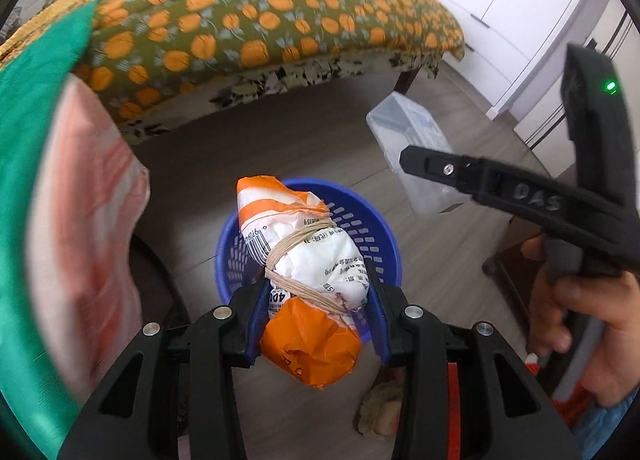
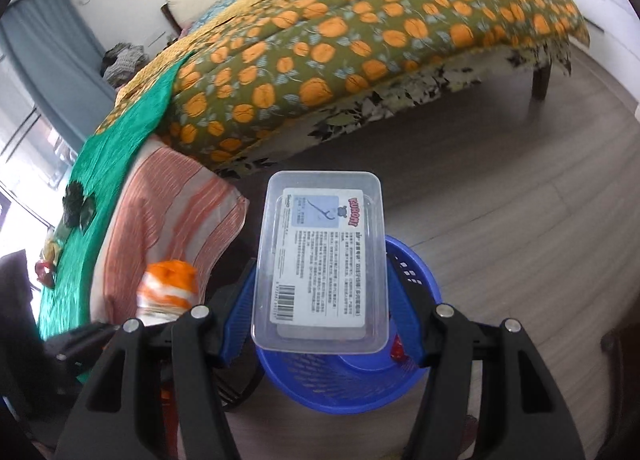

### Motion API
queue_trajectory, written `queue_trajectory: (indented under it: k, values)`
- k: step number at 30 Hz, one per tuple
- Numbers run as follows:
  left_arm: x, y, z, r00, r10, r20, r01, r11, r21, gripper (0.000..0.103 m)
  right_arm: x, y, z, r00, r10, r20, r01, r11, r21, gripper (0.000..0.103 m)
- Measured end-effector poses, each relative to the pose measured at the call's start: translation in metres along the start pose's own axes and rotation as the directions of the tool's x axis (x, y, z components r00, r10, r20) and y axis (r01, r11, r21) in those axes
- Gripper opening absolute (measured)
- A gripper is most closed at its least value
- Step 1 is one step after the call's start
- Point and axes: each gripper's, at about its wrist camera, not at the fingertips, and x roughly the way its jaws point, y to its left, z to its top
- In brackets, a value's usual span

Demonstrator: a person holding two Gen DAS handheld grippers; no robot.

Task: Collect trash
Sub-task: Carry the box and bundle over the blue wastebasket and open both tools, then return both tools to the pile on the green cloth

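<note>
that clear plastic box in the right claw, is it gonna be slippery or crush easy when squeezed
Probably light: the clear plastic box looks thin-walled and nearly empty, showing mainly its printed label. Its smooth glossy walls could slip between the right claw pads, which grip only its lower sides. It seems fairly stiff, holding its rectangular shape, though hard squeezing might flex it. It hangs above the blue basket.

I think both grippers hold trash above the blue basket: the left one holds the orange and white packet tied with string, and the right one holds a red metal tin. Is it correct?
Not quite: the right gripper holds a clear plastic box with a printed label, not a red metal tin, as the right wrist view shows. The rest stands: the left gripper holds the orange and white packet tied with string, above the blue basket.
</note>
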Motion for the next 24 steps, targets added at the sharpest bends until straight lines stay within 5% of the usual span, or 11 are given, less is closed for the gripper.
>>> queue_trajectory:
  k: [2,4,5,8,13,19,24]
  values:
    - [0.020,-0.003,0.004,1.000,0.000,-0.012,0.000,1.000,0.006,0.044,0.011,-0.009,0.002,1.000,0.023,-0.020,-0.022,0.999,0.023,0.060]
    - [0.040,-0.004,0.008,0.999,0.028,-0.037,-0.028,1.000,0.001,0.079,0.025,-0.016,0.007,0.997,0.044,-0.056,-0.042,0.998,0.049,0.080]
    - [0.047,0.000,0.010,0.998,0.052,-0.035,-0.053,0.999,-0.008,0.081,0.028,-0.020,0.008,0.998,0.040,-0.053,-0.037,0.997,0.064,0.089]
    - [0.050,0.006,0.015,0.997,0.068,-0.036,-0.070,0.997,-0.046,0.081,0.020,-0.025,0.015,1.000,0.006,-0.018,-0.005,0.996,0.086,0.088]
    - [-0.001,0.001,0.008,0.998,0.018,0.055,-0.016,0.999,-0.044,0.084,-0.009,-0.014,0.024,0.997,-0.019,0.078,0.012,0.996,0.085,0.091]
    - [-0.090,0.006,-0.033,0.982,0.042,0.183,-0.046,0.999,0.018,0.091,-0.036,0.028,0.015,0.972,-0.133,0.195,0.140,0.990,-0.026,0.094]
    - [-0.128,0.051,-0.084,0.977,0.104,0.187,-0.099,0.994,-0.036,0.091,-0.044,0.091,-0.009,0.953,-0.127,0.276,0.189,0.960,-0.208,0.094]
